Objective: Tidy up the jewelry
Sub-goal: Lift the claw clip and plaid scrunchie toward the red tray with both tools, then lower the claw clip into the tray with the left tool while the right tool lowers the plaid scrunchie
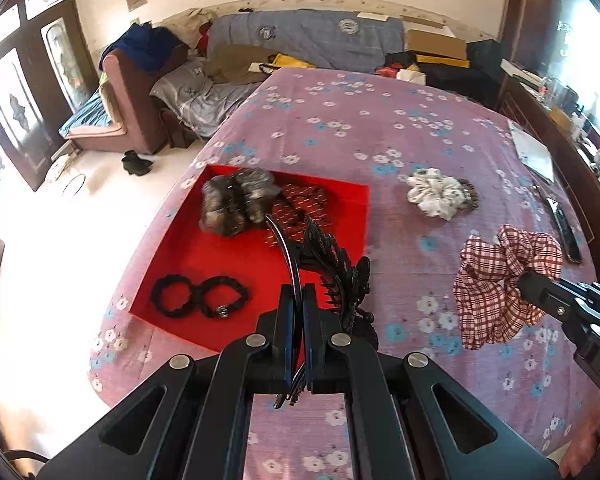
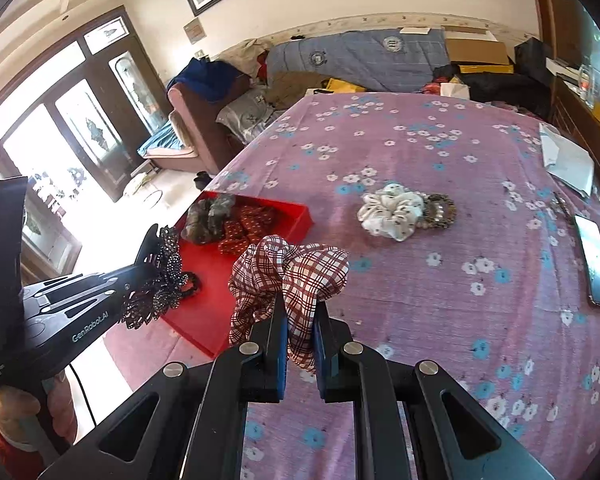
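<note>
My left gripper (image 1: 298, 294) is shut on a black beaded hair claw clip (image 1: 340, 264) and holds it above the near edge of the red tray (image 1: 180, 264); the clip also shows in the right wrist view (image 2: 160, 280). The tray holds a grey scrunchie (image 1: 236, 200), a red patterned scrunchie (image 1: 300, 208) and two black hair ties (image 1: 198, 296). My right gripper (image 2: 300, 320) is shut on a red-and-white plaid scrunchie (image 2: 292, 272) and holds it above the bedsheet, right of the tray. A white scrunchie (image 2: 392, 210) and a beaded bracelet (image 2: 440, 210) lie together on the sheet.
The purple floral bedsheet (image 1: 380, 128) covers the surface. A phone (image 2: 596, 268) and white papers (image 2: 568, 160) lie near its right edge. The bed's left edge drops to the floor. A sofa with clothes (image 1: 140, 92) stands behind.
</note>
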`<action>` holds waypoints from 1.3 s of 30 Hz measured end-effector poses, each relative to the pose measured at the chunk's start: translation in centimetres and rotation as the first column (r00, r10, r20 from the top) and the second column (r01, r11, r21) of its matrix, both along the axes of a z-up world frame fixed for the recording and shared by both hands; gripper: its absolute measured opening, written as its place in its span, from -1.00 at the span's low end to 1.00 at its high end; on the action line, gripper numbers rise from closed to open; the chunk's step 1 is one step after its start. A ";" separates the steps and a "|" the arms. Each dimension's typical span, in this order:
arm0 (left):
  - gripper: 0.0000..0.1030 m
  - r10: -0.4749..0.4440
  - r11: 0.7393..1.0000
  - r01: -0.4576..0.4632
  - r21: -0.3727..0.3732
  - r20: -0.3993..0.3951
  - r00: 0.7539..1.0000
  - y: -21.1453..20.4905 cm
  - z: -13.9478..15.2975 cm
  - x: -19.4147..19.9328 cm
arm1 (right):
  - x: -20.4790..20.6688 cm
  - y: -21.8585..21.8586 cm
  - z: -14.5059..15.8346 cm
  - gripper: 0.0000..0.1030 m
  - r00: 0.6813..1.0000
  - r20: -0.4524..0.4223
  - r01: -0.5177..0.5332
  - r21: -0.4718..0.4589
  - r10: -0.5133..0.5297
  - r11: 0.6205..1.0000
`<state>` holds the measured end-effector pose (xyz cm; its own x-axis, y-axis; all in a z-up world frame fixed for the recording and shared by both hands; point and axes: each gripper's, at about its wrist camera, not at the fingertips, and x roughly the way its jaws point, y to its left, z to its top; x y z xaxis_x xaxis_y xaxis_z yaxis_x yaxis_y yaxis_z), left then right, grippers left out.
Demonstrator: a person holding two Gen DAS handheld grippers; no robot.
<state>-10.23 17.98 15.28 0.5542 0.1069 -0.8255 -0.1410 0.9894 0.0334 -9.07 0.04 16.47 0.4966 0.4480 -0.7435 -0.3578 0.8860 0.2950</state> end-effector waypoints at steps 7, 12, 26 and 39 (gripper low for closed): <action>-0.93 0.050 0.999 -0.050 0.001 -0.039 0.998 3.6 -1.4 0.9 | 1.1 2.9 -0.7 -0.76 0.999 -0.020 -0.035 0.003 0.035 0.999; -0.93 0.081 0.997 -0.081 0.009 -0.080 0.993 6.3 -2.7 1.7 | 2.1 5.1 -1.4 -0.76 0.998 -0.042 -0.056 0.011 0.056 0.998; -0.93 0.111 0.994 -0.111 0.008 -0.126 0.986 13.2 -5.4 5.8 | 5.1 11.4 -3.6 -0.76 0.986 -0.092 -0.138 -0.008 0.137 0.990; -0.89 0.041 0.998 -0.048 -0.038 -0.183 0.982 15.4 -8.4 10.2 | 8.0 16.6 -7.7 -0.75 0.966 -0.185 -0.185 0.002 0.182 0.983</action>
